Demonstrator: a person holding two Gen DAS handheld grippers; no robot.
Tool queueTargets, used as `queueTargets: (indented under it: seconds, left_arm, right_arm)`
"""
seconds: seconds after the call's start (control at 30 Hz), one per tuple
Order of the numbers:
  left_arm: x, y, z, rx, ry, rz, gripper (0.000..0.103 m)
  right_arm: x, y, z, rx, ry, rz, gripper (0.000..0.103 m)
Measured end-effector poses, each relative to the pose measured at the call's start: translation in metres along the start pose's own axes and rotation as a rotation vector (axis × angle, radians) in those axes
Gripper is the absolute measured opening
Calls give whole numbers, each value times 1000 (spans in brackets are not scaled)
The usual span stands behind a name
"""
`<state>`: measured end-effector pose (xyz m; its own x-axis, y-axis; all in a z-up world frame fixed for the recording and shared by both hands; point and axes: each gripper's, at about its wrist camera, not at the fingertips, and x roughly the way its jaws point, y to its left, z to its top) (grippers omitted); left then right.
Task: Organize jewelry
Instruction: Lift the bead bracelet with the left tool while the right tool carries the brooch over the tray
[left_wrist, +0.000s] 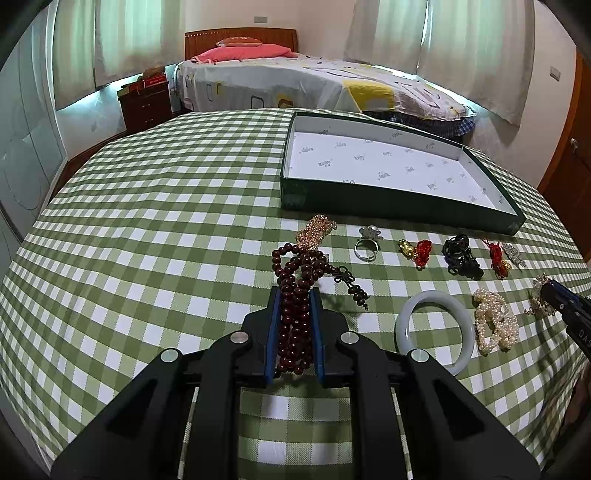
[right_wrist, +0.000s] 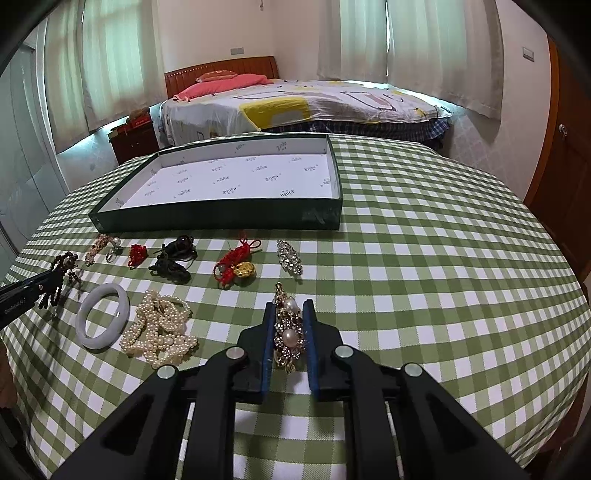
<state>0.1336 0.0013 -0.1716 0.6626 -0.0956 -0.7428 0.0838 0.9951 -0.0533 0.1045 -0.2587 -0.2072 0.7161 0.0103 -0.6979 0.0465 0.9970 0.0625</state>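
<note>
My left gripper (left_wrist: 295, 295) is shut on a string of dark red wooden beads (left_wrist: 295, 325), whose loops trail onto the cloth ahead. My right gripper (right_wrist: 290, 308) is shut on a gold brooch with pearls (right_wrist: 288, 332). A shallow green box with a white lining (left_wrist: 388, 166) stands behind the jewelry; it also shows in the right wrist view (right_wrist: 236, 177). On the cloth lie a white jade bangle (right_wrist: 103, 317), a pile of pearl strands (right_wrist: 159, 332), a silver ring (left_wrist: 366, 247), a gold chain (left_wrist: 314, 230) and a rhinestone clip (right_wrist: 290, 256).
Red cord charms (right_wrist: 232, 262) and black cord pieces (right_wrist: 173, 260) lie in a row before the box. The table wears a green checked cloth (left_wrist: 166, 221). A bed (left_wrist: 314, 81) stands behind the table, a door (right_wrist: 565, 158) to the right.
</note>
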Motion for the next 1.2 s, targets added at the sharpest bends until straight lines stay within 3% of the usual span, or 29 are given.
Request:
queueTargets:
  seconds: [0.3,0.53,0.87,1.2]
  left_arm:
    - [-16,-4,6,5,-35,-15,15]
    - [-43,-15,27,14,-108,-54,15]
    - [-59,-26,85,10,-209,-115,15]
    - [-32,-35,152,13,-282,-111,15]
  right_arm:
    - [-21,3,9,8,-53,21,15]
    - [-47,11,33,2,-139,53,15]
    - [-72,18,87,1,-276,108,15]
    - [-52,8,148,14,-357,120,15]
